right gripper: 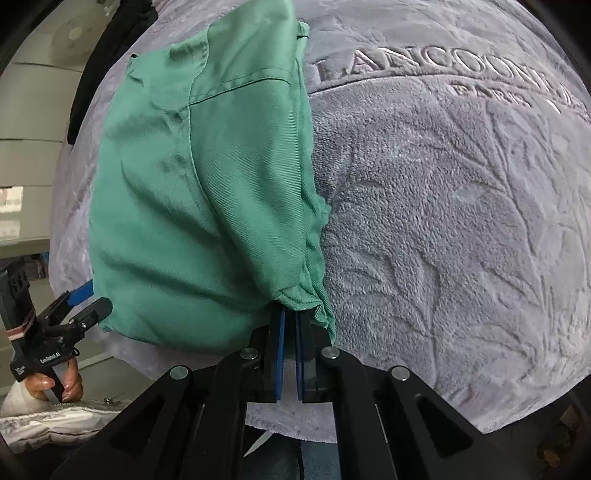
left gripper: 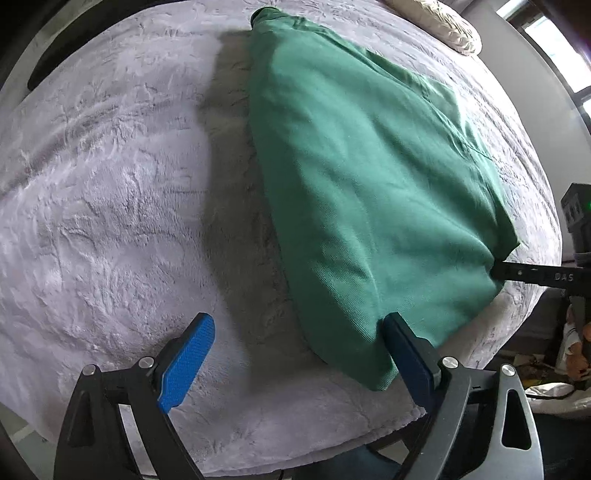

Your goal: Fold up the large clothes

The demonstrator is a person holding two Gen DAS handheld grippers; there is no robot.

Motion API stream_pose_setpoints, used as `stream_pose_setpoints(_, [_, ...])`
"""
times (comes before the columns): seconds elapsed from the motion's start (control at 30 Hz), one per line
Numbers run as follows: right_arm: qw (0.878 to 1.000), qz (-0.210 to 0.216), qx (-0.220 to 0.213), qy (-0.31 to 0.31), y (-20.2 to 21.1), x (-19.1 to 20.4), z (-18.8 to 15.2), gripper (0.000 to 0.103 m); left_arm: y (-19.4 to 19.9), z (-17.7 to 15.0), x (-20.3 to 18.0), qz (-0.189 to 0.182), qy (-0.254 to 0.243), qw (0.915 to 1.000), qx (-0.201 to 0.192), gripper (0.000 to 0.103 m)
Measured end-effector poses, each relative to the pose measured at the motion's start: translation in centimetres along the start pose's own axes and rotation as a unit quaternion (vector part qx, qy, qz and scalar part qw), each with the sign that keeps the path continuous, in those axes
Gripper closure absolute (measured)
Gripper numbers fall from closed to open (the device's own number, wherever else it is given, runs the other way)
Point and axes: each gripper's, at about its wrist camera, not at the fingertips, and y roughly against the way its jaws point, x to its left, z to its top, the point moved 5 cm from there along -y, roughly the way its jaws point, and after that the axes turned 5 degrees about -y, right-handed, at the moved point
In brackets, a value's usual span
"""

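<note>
A green garment [left gripper: 369,177] lies folded lengthwise on a grey plush blanket [left gripper: 110,221]. My left gripper [left gripper: 299,332] is open, its blue fingers [left gripper: 188,365] spread at the garment's near corner, one on each side of the edge. My right gripper [right gripper: 290,314] is shut on the garment's [right gripper: 207,206] other near corner, with bunched cloth between the blue pads. In the left wrist view the right gripper [left gripper: 498,271] pinches the cloth's right corner. In the right wrist view the left gripper [right gripper: 79,302] sits open at the garment's left corner.
The blanket [right gripper: 461,221] carries raised lettering and a leaf pattern. A cream pillow [left gripper: 443,26] lies at the far end. The bed's edge [left gripper: 369,446] runs close below the grippers. A white quilted item [right gripper: 55,421] lies off the bed at lower left.
</note>
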Motion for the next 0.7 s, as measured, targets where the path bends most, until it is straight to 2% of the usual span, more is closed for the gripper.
stream_pose_setpoints(0.13, [1.0, -0.001, -0.006, 0.013, 2.7, 0.9, -0.4, 0.099, 0.6, 0.4, -0.1, 0.009, 0.003, 0.9999, 0.003, 0.01])
stream_pose_setpoints(0.3, [0.995, 0.064, -0.073, 0.03, 6.6, 3.6, 0.2, 0.099, 1.1, 0.8, 0.1, 0.016, 0.004, 0.9998, 0.004, 0.01])
stream_pose_setpoints(0.37, [0.995, 0.06, -0.078, 0.021, 6.3, 3.5, 1.1, 0.099, 1.0, 0.8, 0.1, 0.018, 0.005, 0.9998, 0.006, 0.01])
stream_pose_setpoints(0.47, [0.998, 0.028, -0.06, -0.014, 3.6, 1.9, 2.5, 0.099, 0.9, 0.7, 0.1, 0.02, 0.004, 0.9998, 0.008, 0.01])
stream_pose_setpoints(0.53, [0.997, 0.038, -0.039, -0.049, 1.7, 0.5, 2.9, 0.1, 0.9, 0.8, 0.0, 0.019, 0.004, 0.9998, 0.009, 0.01])
stream_pose_setpoints(0.6, [0.995, 0.061, -0.032, -0.077, 1.0, 0.7, 3.1, 0.1, 1.0, 0.8, -0.2, 0.024, 0.002, 0.9997, 0.008, 0.01])
stream_pose_setpoints(0.7, [0.995, 0.059, -0.031, -0.068, 1.3, 1.1, 3.0, 0.1, 0.7, 0.9, -0.7, 0.026, 0.004, 0.9996, 0.008, 0.01])
